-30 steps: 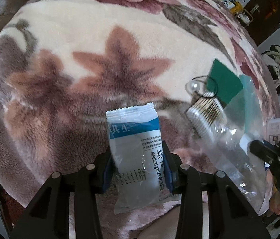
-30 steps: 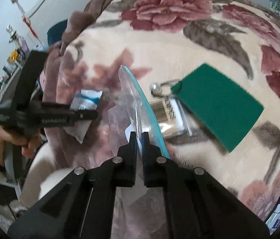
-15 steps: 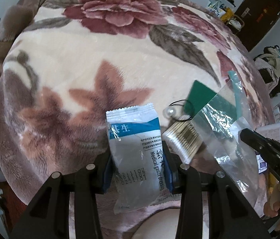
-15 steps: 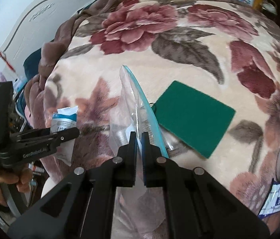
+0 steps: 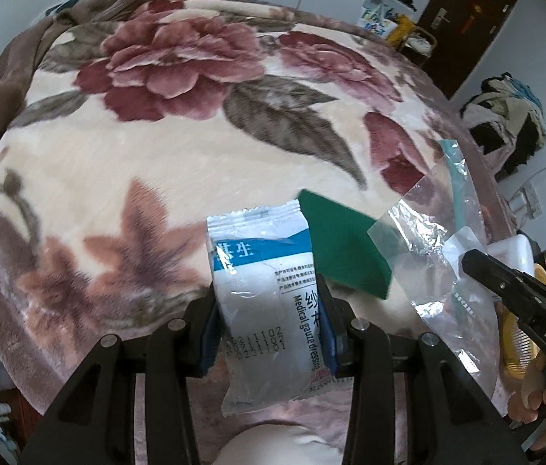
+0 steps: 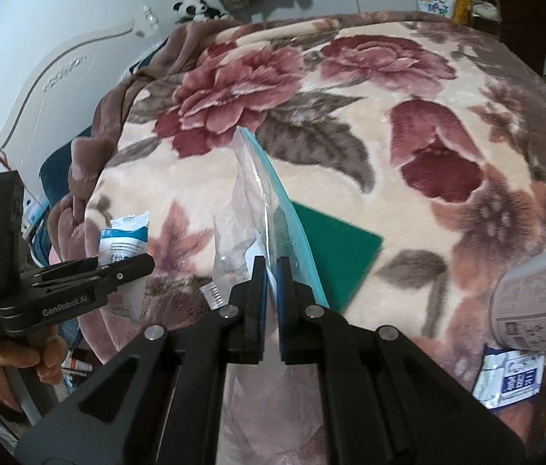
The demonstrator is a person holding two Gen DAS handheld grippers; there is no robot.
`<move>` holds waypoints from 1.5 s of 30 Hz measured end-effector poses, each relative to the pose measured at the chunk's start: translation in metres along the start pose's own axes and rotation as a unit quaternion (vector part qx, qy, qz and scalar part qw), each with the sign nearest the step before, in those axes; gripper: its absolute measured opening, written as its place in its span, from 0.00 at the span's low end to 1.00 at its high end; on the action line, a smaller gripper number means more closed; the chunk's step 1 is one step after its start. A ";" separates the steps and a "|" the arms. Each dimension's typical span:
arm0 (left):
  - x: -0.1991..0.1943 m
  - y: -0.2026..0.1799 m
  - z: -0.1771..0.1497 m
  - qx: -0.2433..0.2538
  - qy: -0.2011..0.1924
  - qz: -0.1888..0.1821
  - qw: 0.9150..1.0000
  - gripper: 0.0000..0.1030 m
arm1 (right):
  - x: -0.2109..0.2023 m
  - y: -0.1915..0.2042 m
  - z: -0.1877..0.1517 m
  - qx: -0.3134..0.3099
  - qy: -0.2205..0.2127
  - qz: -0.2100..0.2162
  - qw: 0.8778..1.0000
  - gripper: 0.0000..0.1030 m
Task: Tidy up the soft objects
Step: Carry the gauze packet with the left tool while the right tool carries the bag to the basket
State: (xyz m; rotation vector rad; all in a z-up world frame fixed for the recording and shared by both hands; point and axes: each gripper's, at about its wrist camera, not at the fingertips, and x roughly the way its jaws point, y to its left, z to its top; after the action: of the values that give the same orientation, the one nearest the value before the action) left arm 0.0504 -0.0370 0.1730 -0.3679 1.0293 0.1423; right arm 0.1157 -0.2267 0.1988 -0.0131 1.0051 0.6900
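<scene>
Left wrist view
Left gripper (image 5: 267,319): pinching the gauze packet (image 5: 263,294) by its long sides, at lower centre of the frame.
Blanket (image 5: 118,162): spreading bare across the upper and left frame; its edge is dropping away at lower left.
Green pad (image 5: 344,250): lying just right of the packet, its near corner showing through the clear bag (image 5: 441,255).
Right gripper (image 5: 467,261): entering from the right edge, gripping that bag.

Right wrist view
Right gripper (image 6: 269,275): fingers pressing together on the clear bag (image 6: 261,201), whose teal zip edge is rising toward frame centre.
Left gripper (image 6: 133,265): reaching in from the left edge, holding the gauze packet (image 6: 123,238).
Green pad (image 6: 337,252): lying flat behind the bag.
Blanket (image 6: 408,89): lying open across the upper and right frame.
White bottle (image 6: 536,298): crowding the right edge.
</scene>
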 end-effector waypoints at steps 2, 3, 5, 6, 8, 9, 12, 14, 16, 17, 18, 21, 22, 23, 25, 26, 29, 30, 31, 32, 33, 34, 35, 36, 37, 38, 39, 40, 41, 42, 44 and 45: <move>-0.001 -0.012 0.003 0.009 -0.002 -0.003 1.000 0.41 | -0.009 -0.007 0.002 0.005 -0.008 -0.002 1.000 0.04; -0.001 -0.019 0.005 0.014 -0.003 -0.006 1.000 0.41 | -0.013 -0.010 0.003 0.007 -0.012 -0.004 1.000 0.04; -0.001 -0.032 0.008 0.023 -0.004 -0.011 1.000 0.41 | -0.021 -0.017 0.004 0.012 -0.020 -0.006 1.000 0.04; -0.002 -0.038 0.009 0.028 -0.005 -0.013 1.000 0.41 | -0.025 -0.021 0.005 0.014 -0.023 -0.007 1.000 0.04; -0.002 -0.051 0.013 0.036 -0.006 -0.019 0.999 0.41 | -0.034 -0.029 0.006 0.019 -0.031 -0.011 0.999 0.04; -0.002 -0.058 0.014 0.040 -0.007 -0.024 0.999 0.41 | -0.039 -0.033 0.007 0.022 -0.035 -0.014 0.999 0.04; -0.003 -0.078 0.018 0.053 -0.010 -0.033 0.998 0.41 | -0.052 -0.046 0.007 0.029 -0.044 -0.022 0.998 0.04; -0.004 -0.093 0.021 0.062 -0.012 -0.040 0.997 0.41 | -0.060 -0.055 0.006 0.035 -0.050 -0.025 0.998 0.04; -0.005 -0.107 0.024 0.071 -0.014 -0.046 0.996 0.41 | -0.069 -0.064 0.005 0.041 -0.056 -0.031 0.997 0.04; -0.006 -0.115 0.025 0.077 -0.014 -0.051 0.996 0.41 | -0.073 -0.068 0.005 0.044 -0.059 -0.032 0.997 0.04; -0.006 -0.122 0.026 0.081 -0.015 -0.054 0.995 0.42 | -0.078 -0.073 0.005 0.047 -0.063 -0.035 0.996 0.04; -0.006 -0.143 0.027 0.094 -0.014 -0.067 0.993 0.41 | -0.094 -0.086 0.002 0.056 -0.074 -0.043 0.995 0.04; -0.006 -0.149 0.027 0.098 -0.013 -0.070 0.993 0.41 | -0.099 -0.091 0.001 0.060 -0.078 -0.045 0.994 0.04; -0.005 -0.156 0.027 0.102 -0.013 -0.074 0.992 0.42 | -0.103 -0.094 0.000 0.062 -0.081 -0.048 0.994 0.04; -0.005 -0.169 0.027 0.111 -0.012 -0.080 0.991 0.41 | -0.113 -0.104 -0.002 0.070 -0.089 -0.054 0.992 0.04; -0.004 -0.176 0.027 0.115 -0.010 -0.084 0.990 0.42 | -0.116 -0.108 -0.003 0.073 -0.091 -0.057 0.992 0.04; -0.004 -0.195 0.026 0.127 -0.008 -0.096 0.987 0.42 | -0.129 -0.120 -0.007 0.083 -0.099 -0.066 0.989 0.04; -0.004 -0.201 0.026 0.131 -0.008 -0.098 0.986 0.42 | -0.133 -0.124 -0.008 0.087 -0.102 -0.069 0.989 0.04; -0.003 -0.206 0.026 0.134 -0.007 -0.101 0.986 0.42 | -0.136 -0.127 -0.009 0.089 -0.104 -0.071 0.988 0.04; -0.003 -0.213 0.026 0.138 -0.007 -0.105 0.985 0.42 | -0.140 -0.131 -0.010 0.092 -0.106 -0.074 0.987 0.04; -0.003 -0.218 0.026 0.141 -0.007 -0.107 0.984 0.42 | -0.143 -0.134 -0.012 0.095 -0.108 -0.077 0.987 0.04; -0.003 -0.225 0.025 0.145 -0.006 -0.110 0.983 0.42 | -0.146 -0.138 -0.013 0.097 -0.109 -0.080 0.986 0.05; -0.003 -0.230 0.025 0.149 -0.006 -0.112 0.982 0.42 | -0.148 -0.141 -0.015 0.099 -0.109 -0.082 0.986 0.04; -0.002 -0.236 0.025 0.152 -0.006 -0.115 0.982 0.42 | -0.151 -0.144 -0.016 0.101 -0.110 -0.085 0.985 0.04; -0.002 -0.242 0.024 0.156 -0.005 -0.117 0.981 0.42 | -0.154 -0.148 -0.019 0.105 -0.111 -0.088 0.984 0.04; -0.002 -0.248 0.023 0.161 -0.004 -0.121 0.980 0.42 | -0.156 -0.151 -0.020 0.108 -0.112 -0.091 0.984 0.04; -0.002 -0.255 0.022 0.166 -0.004 -0.124 0.978 0.42 | -0.158 -0.155 -0.021 0.110 -0.113 -0.092 0.983 0.04; -0.002 -0.261 0.021 0.171 -0.003 -0.126 0.977 0.42 | -0.160 -0.159 -0.023 0.112 -0.114 -0.094 0.983 0.04; -0.002 -0.266 0.020 0.175 -0.002 -0.129 0.976 0.42 | -0.163 -0.162 -0.025 0.116 -0.115 -0.097 0.982 0.05; -0.001 -0.273 0.019 0.179 -0.001 -0.132 0.975 0.42 | -0.166 -0.166 -0.027 0.118 -0.116 -0.099 0.981 0.05; -0.001 -0.285 0.016 0.187 0.002 -0.138 0.973 0.42 | -0.172 -0.175 -0.032 0.125 -0.118 -0.105 0.979 0.04; -0.001 -0.291 0.015 0.192 0.003 -0.140 0.971 0.42 | -0.175 -0.180 -0.034 0.129 -0.119 -0.109 0.978 0.04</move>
State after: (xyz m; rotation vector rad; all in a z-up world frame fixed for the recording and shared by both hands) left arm 0.1456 -0.3022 0.2481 -0.1564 0.9750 -0.3095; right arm 0.1257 -0.4715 0.2630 0.1805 0.8404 0.3477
